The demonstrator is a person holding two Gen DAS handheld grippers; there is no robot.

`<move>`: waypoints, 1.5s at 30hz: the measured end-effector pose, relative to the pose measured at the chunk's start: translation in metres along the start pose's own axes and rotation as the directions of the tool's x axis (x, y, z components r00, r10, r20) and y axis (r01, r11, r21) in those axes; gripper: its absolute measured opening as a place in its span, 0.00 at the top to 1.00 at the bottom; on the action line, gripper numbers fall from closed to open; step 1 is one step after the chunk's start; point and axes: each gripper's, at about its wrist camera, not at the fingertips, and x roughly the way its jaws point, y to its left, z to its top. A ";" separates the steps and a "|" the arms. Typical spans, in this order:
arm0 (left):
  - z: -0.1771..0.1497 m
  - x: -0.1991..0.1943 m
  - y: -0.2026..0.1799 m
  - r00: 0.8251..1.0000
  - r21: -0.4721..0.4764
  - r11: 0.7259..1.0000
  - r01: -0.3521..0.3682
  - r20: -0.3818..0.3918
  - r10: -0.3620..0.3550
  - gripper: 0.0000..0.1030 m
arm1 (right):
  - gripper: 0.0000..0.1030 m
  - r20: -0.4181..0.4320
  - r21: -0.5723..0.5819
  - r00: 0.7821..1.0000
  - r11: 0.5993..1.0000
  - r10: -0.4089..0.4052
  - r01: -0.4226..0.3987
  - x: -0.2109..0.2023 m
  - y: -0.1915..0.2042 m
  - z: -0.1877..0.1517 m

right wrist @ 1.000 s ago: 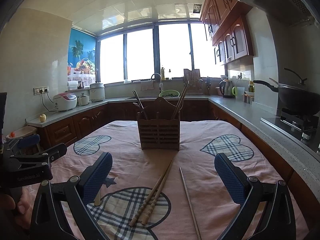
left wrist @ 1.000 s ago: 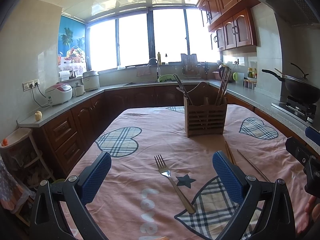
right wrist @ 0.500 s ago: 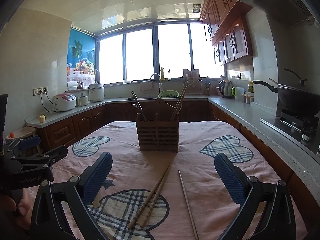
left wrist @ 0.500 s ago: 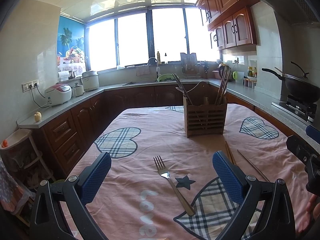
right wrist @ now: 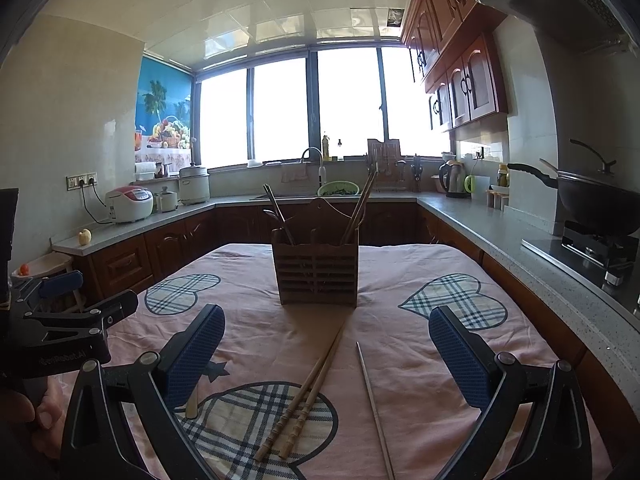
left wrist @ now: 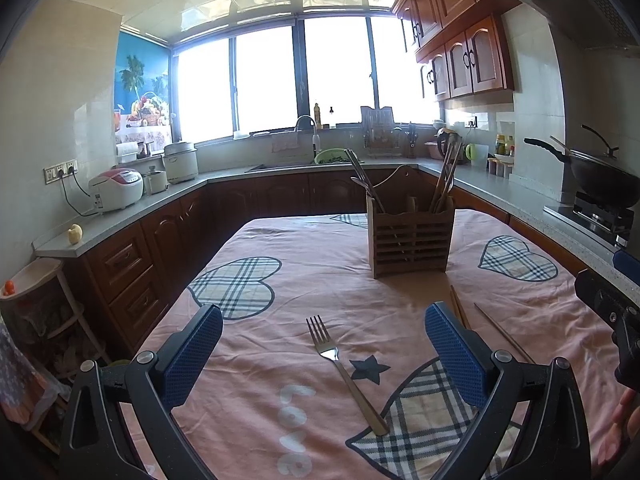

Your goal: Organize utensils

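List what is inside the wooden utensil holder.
The wooden utensil holder holds dark utensil handles on its left and chopsticks on its right; their lower ends are hidden behind slats.

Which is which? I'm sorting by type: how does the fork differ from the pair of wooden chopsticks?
The fork is shiny metal with tines; the wooden chopsticks are brown, with ridged grips. The fork lies alone before the left tongs; the chopsticks lie paired before the right tongs. Both lie flat on the pink cloth, outside the holder.
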 end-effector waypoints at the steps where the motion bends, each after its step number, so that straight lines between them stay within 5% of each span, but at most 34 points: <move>1: 0.000 0.000 -0.001 1.000 0.001 1.000 0.000 0.000 0.000 0.01 | 0.00 0.001 -0.001 1.000 1.000 0.000 0.000 0.000 0.000 0.001; 45: 0.010 0.003 -0.012 1.000 0.005 1.000 -0.014 0.012 0.014 0.01 | 0.00 0.000 0.001 1.000 1.000 -0.009 0.009 0.001 -0.004 0.007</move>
